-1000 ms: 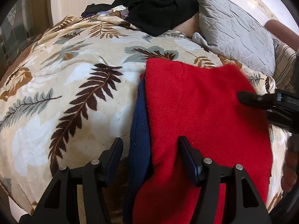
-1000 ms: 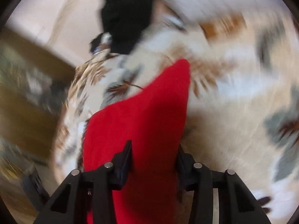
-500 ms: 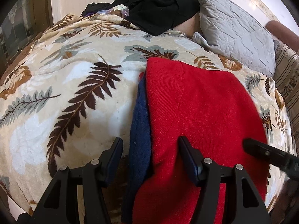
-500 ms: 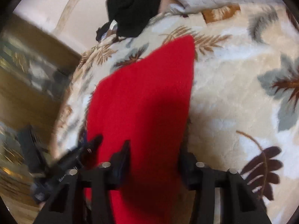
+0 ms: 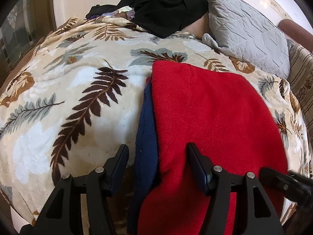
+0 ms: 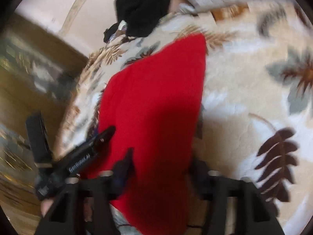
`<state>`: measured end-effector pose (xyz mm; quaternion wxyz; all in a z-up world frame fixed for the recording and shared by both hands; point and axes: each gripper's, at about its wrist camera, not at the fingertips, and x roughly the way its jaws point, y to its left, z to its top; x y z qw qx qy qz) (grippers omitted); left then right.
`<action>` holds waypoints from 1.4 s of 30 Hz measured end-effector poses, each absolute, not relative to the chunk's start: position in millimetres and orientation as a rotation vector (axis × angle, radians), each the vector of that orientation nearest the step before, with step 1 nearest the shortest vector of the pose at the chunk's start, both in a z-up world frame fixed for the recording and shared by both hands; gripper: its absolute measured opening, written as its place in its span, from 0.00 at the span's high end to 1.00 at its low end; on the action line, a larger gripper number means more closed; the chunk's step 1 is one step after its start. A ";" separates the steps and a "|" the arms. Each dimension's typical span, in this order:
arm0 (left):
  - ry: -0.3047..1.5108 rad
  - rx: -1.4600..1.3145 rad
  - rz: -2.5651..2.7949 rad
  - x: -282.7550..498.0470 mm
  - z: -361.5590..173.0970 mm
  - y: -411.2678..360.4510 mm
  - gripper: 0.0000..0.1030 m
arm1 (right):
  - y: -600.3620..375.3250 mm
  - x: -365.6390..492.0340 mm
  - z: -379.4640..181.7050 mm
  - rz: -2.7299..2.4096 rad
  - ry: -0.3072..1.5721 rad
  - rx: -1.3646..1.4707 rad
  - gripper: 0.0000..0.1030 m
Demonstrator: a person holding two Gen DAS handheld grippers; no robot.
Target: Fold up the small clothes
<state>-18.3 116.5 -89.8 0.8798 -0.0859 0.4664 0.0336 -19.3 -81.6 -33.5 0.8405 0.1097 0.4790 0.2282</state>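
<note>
- Red knit garment (image 5: 211, 121) lies flat on a cream fleece blanket (image 5: 58, 101) printed with brown and grey fern leaves; in the right wrist view the same red cloth (image 6: 156, 105) runs up the middle of the blurred frame.
- Navy blue fabric (image 5: 146, 137) shows along the red garment's left edge, partly under it.
- Left gripper (image 5: 157, 162) has its fingers spread wide, low over the near end of the cloth: the navy strip and the red edge lie between them, and no pinch is visible.
- Right gripper (image 6: 162, 168) is also spread, its two fingers on either side of the red garment's near end; motion blur hides whether they touch the cloth.
- Right gripper's finger (image 5: 283, 184) enters the left wrist view at lower right, at the red garment's edge.
- Black clothing (image 5: 168, 5) is heaped at the far end of the bed, beside a grey quilted pillow (image 5: 248, 31).
</note>
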 end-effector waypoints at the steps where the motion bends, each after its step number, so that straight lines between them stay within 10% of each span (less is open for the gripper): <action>1: 0.973 -0.185 0.068 -18.3 -89.8 117.5 0.37 | -75.3 -23.9 -26.9 0.474 0.978 0.188 0.56; 9: 0.977 -0.193 0.062 -17.0 -90.3 116.6 0.36 | -105.7 -19.5 -48.3 0.449 1.055 0.342 0.25; 12: 0.973 -0.186 0.065 -18.0 -90.0 115.5 0.36 | -91.9 -22.1 -56.0 0.504 1.070 0.319 0.27; 13: 0.974 -0.186 0.066 -18.2 -90.0 115.7 0.36 | -82.8 -25.5 -58.2 0.503 1.090 0.261 0.56; 17: 0.977 -0.193 0.062 -17.8 -90.5 117.4 0.36 | -70.4 -40.7 -35.8 0.459 1.002 0.109 0.65; 23: 0.978 -0.194 0.055 -16.7 -89.8 117.6 0.36 | -95.1 -29.7 -59.5 0.454 1.072 0.295 0.30; 30: 0.913 -0.320 -0.028 -56.6 -59.5 129.4 0.38 | -119.9 -45.5 -51.1 0.472 1.012 0.366 0.25; 32: 1.010 -0.298 -0.032 -66.1 -84.5 131.1 0.59 | -130.5 -43.1 -52.6 0.450 1.014 0.411 0.25; 39: 0.958 -0.391 -0.089 -74.6 -74.6 144.7 0.65 | -138.7 -30.0 -44.4 0.468 1.006 0.446 0.25; 42: 0.919 -0.471 -0.152 -58.6 -57.0 153.9 0.36 | -141.1 -13.4 -42.5 0.470 1.003 0.481 0.23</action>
